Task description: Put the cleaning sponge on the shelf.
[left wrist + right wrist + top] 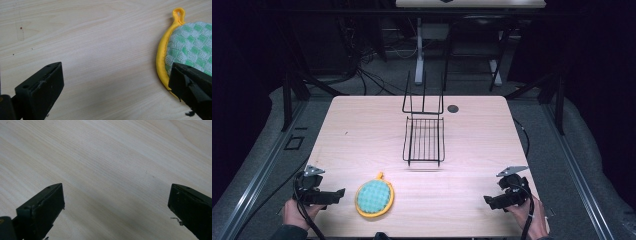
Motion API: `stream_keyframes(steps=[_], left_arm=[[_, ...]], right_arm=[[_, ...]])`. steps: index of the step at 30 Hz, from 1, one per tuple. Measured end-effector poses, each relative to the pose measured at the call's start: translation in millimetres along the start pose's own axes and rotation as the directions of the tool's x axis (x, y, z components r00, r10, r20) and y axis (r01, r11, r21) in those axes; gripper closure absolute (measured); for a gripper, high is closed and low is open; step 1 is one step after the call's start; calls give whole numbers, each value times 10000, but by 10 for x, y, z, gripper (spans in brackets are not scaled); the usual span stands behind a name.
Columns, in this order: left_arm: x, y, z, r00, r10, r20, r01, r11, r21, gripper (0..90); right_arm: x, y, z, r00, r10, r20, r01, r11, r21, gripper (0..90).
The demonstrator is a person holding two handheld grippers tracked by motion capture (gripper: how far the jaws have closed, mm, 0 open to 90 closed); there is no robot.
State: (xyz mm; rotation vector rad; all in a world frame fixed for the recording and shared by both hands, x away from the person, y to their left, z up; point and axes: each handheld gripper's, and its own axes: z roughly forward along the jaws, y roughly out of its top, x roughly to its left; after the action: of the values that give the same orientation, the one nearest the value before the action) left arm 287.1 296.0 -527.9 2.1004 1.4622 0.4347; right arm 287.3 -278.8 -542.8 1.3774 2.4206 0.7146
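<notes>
A round pot holder of green-and-white checked cloth with a yellow border and a small yellow hanging loop (375, 198) lies flat on the pale wooden table (362, 130), in the lower centre-left of the high view, its loop pointing toward the top of the frame. No brand, label or writing can be read on it. The left gripper (334, 194), at the lower left, sits just beside the holder; in the left gripper view its jaws stand wide apart with nothing between them, one jaw overlapping the holder's edge at the right of the frame. The right gripper (490, 201), at the lower right, is well apart from the holder, jaws likewise spread over bare wood. A black wire rack (424, 140) stands at mid-table, a small dark round mark (453, 108) behind it.
</notes>
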Motion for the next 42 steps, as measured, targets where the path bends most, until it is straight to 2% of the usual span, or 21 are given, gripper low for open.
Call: stream_keyframes(steps=[6,7,10,14,16,19,20,22,25,28,32,34,35,42], left_arm=[[-52,29,-25,9999,30,165,-28,9999,-102,0],[-85,48,-33,9995,164,266,-161,9998,-109,0],[-116,70,-28,9986,167,499,-163,9998,-94,0],[-156,106,-39,9979,197,610,-179,9994,-308,0],[-199,138,-26,9967,370,727,-353,9991,-254,0],[-242,163,4,9955,361,871,-344,9992,-202,1],[-296,199,38,9935,573,989,-563,9983,-125,1],[-338,224,56,9924,610,1068,-600,9981,-130,1],[-460,304,130,9876,973,1233,-975,9952,-47,4],[-516,326,194,9857,1081,1297,-1102,9939,95,6],[-540,324,275,9842,1030,1438,-1083,9937,294,58],[-546,323,306,9831,983,1542,-1042,9941,306,158],[-547,323,313,9828,1014,1545,-1080,9935,350,165],[-592,350,379,9827,1150,1451,-1230,9913,476,381]], right_arm=[[16,-6,-13,9999,-44,-131,43,10000,-72,13],[18,0,-7,9997,-127,-186,127,9999,16,13],[27,10,2,9996,-152,-221,152,9999,3,16],[37,34,24,9995,-230,-236,232,9997,61,18],[58,42,36,9990,-422,-115,424,9989,179,22],[77,42,7,9987,-505,-109,507,9986,144,23],[88,43,3,9987,-451,-226,454,9989,99,24],[84,49,7,9987,-456,-219,459,9989,115,24],[100,59,2,9982,-570,-207,572,9983,58,30],[98,60,-3,9981,-573,-226,573,9984,1,31],[109,57,-5,9978,-641,-169,643,9979,65,35],[108,62,-10,9979,-630,-158,630,9980,36,43],[109,62,-10,9979,-633,-141,634,9980,2,45],[147,69,-4,9971,-745,-175,745,9972,29,61]])
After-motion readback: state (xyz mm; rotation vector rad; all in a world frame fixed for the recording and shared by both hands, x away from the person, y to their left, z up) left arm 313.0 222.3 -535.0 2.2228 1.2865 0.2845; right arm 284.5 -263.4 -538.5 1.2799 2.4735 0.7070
